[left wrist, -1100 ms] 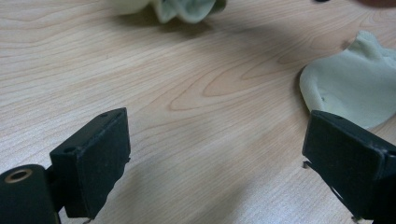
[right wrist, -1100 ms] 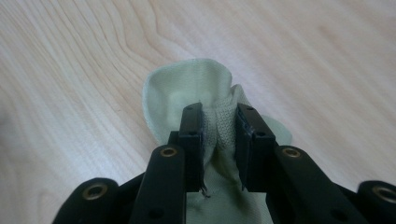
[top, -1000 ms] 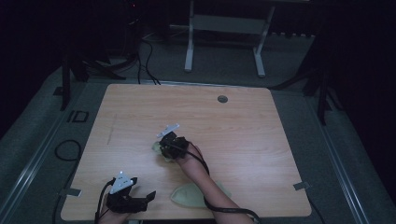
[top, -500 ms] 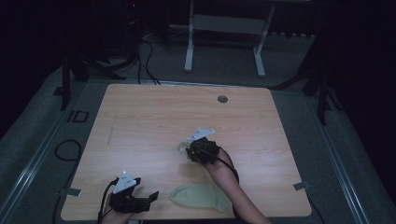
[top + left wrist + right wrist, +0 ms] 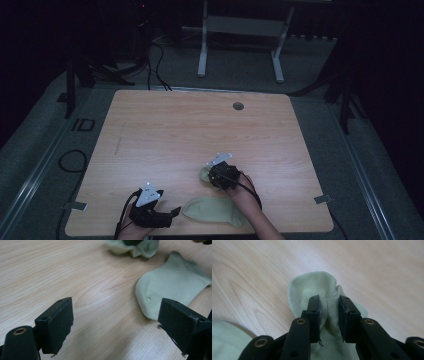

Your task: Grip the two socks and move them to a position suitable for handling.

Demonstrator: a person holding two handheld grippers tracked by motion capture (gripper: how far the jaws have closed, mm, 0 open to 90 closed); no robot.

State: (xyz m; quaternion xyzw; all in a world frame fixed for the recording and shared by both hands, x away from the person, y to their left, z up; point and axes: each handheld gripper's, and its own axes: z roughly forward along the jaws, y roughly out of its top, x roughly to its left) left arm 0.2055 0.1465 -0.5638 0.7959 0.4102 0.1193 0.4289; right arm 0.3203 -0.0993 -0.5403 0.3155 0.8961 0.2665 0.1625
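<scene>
The light wooden rectangular table (image 5: 165, 130) fills the middle of the high view. A flat pale green cotton sock (image 5: 212, 211) lies spread out near the table's near edge, between the two hands. A second, bunched pale green sock (image 5: 317, 293) sits on the wood just beyond it, pinched at its ribbed cuff between the pressed-in jaws of the right gripper (image 5: 329, 307). The left gripper (image 5: 115, 322) hangs over bare wood beside the flat sock's toe, jaws spread wide though just easing inward, with nothing between them.
</scene>
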